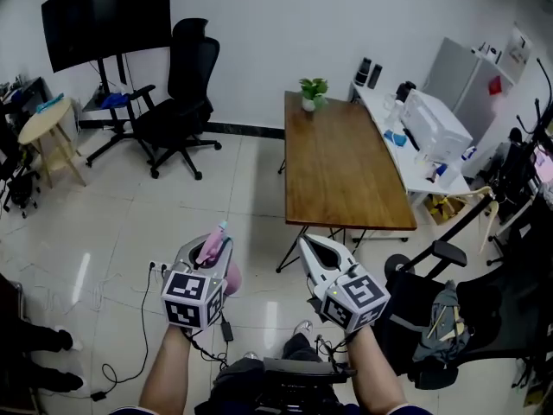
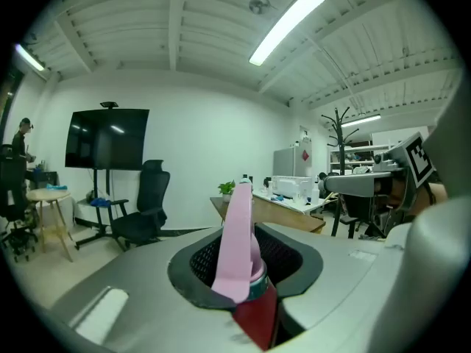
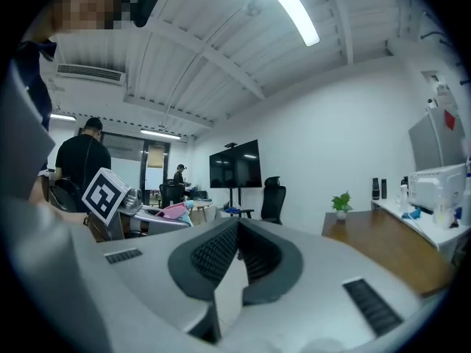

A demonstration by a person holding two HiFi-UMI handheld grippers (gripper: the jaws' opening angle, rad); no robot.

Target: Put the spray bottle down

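The spray bottle [image 1: 211, 247] is pink, with a pink trigger head [image 2: 238, 241] and a dark red part [image 2: 259, 313] below it. My left gripper [image 1: 210, 251] is shut on it, holding it in the air above the tiled floor, head pointing forward. In the left gripper view the bottle stands between the jaws of the left gripper [image 2: 246, 271]. My right gripper [image 1: 311, 249] hovers just to the right, shut and empty; its pads [image 3: 221, 254] meet at the tip. The right gripper view shows the left gripper's marker cube [image 3: 105, 195] and the pink bottle [image 3: 172, 211] at left.
A long wooden table [image 1: 341, 167] with a small potted plant [image 1: 311, 92] stands ahead. A white desk with a printer [image 1: 435, 126] is right of it. Black office chair [image 1: 177, 89], TV on a stand [image 1: 108, 17] and a round stool [image 1: 45, 126] are at left. A chair with a bag [image 1: 445, 318] sits close right.
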